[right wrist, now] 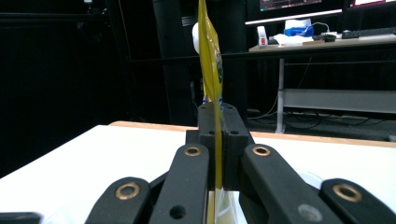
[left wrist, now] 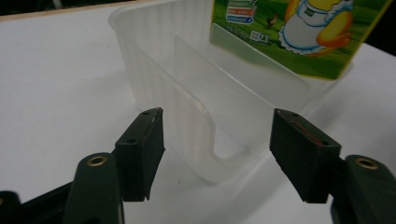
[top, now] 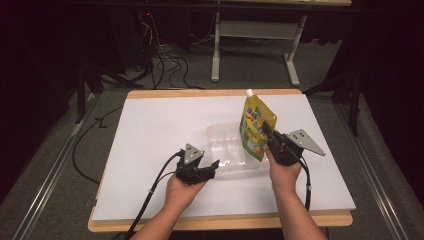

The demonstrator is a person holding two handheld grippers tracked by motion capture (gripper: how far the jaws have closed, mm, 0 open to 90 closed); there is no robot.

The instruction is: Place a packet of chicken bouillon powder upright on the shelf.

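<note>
Spouted drink pouch [top: 256, 127], yellow and green with a white cap, hangs upright over the far right part of the clear plastic tray [top: 220, 135], its lower edge at or just above the tray's rim. Right gripper [top: 270, 136] is clenched on the pouch's side edge; in the right gripper view the pads pinch the thin yellow film [right wrist: 215, 93] flat between them. Left gripper [top: 212, 167] sits at the tray's near edge with its jaws apart, one pad on either side of the near corner wall [left wrist: 205, 140], not pressing on it.

Judgement on the step in hand: the pouch appears about to be lowered into the tray. To do it well, the left gripper should close on the near wall and steady the light tray first; the right should then bring the pouch down straight, bottom first, clear of the inner divider [left wrist: 224, 84], and release only once the pouch rests on the floor of a compartment.

Contents: the tray has several compartments; those visible look empty, though the clear plastic makes the far ones hard to read
</note>
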